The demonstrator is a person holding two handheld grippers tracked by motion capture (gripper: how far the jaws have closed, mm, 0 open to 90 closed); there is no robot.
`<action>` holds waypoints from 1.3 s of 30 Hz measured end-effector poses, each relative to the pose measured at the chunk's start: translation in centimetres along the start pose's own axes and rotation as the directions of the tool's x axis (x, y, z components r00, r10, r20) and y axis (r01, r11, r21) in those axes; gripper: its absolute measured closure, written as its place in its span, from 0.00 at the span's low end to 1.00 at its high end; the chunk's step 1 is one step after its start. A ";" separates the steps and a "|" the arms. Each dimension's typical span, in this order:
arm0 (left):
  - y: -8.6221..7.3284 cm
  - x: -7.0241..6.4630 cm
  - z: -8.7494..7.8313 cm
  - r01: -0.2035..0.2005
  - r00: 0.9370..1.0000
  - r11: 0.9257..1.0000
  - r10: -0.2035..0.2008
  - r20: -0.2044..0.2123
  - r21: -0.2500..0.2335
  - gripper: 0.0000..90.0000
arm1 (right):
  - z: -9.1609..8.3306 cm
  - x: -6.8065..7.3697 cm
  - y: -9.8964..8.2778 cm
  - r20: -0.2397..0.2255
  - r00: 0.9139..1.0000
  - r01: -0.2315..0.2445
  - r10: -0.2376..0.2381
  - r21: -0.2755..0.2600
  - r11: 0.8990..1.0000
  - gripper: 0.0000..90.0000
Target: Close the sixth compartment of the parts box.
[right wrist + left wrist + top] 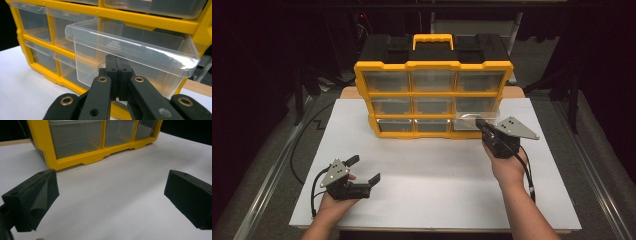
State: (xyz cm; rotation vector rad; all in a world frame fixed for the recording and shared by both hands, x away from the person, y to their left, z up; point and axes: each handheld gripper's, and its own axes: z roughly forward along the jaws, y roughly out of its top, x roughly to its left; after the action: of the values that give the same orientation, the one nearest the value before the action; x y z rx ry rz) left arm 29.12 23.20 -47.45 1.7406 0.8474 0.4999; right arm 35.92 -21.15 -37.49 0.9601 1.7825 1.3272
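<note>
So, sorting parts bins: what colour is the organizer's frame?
Yellow frame, clearest in the high view.

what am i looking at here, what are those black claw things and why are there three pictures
A person holds a two-jaw black gripper in each hand. One picture comes from a camera above the white table; the other two come from cameras riding on each gripper. On the table stands a yellow plastic organiser box with nine clear drawers. The left gripper rests on the table with jaws wide open, holding nothing. The right gripper is shut at the front of the clear plastic bottom-right drawer, which sticks partly out; whether it pinches a tab there I cannot tell.
</note>
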 end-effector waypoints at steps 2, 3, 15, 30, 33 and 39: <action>0.0 0.1 0.0 0.003 1.000 1.000 -0.003 -0.002 0.000 0.01 | 0.2 -0.1 0.1 0.005 1.000 0.007 -0.007 0.006 1.000 1.00; 0.0 0.1 0.0 0.006 1.000 1.000 -0.006 -0.001 -0.002 0.01 | 0.3 -0.1 0.2 0.006 1.000 0.007 -0.007 0.011 1.000 1.00; 0.0 0.1 0.0 0.003 1.000 1.000 -0.003 -0.004 0.000 0.01 | 1.5 -0.7 0.9 0.031 0.999 0.021 -0.021 0.027 0.999 1.00; 0.1 0.2 0.2 0.025 1.000 1.000 -0.025 -0.002 -0.004 0.01 | 3.5 -1.6 1.7 0.064 0.998 0.015 -0.019 0.066 0.998 1.00; 0.0 0.2 0.5 0.030 1.000 1.000 -0.030 0.002 -0.001 0.01 | 3.9 -1.8 1.7 0.066 0.998 0.009 -0.013 0.066 0.998 1.00; 0.3 0.4 0.7 0.030 1.000 1.000 -0.030 0.001 -0.007 0.01 | 4.7 -2.8 1.1 0.085 0.996 -0.006 0.000 0.075 0.997 1.00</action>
State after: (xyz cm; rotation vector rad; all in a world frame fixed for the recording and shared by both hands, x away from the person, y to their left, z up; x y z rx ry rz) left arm 29.91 22.97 -47.47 1.7189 0.8696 0.4815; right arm 41.53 -21.28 -37.17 1.0449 1.7776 1.2106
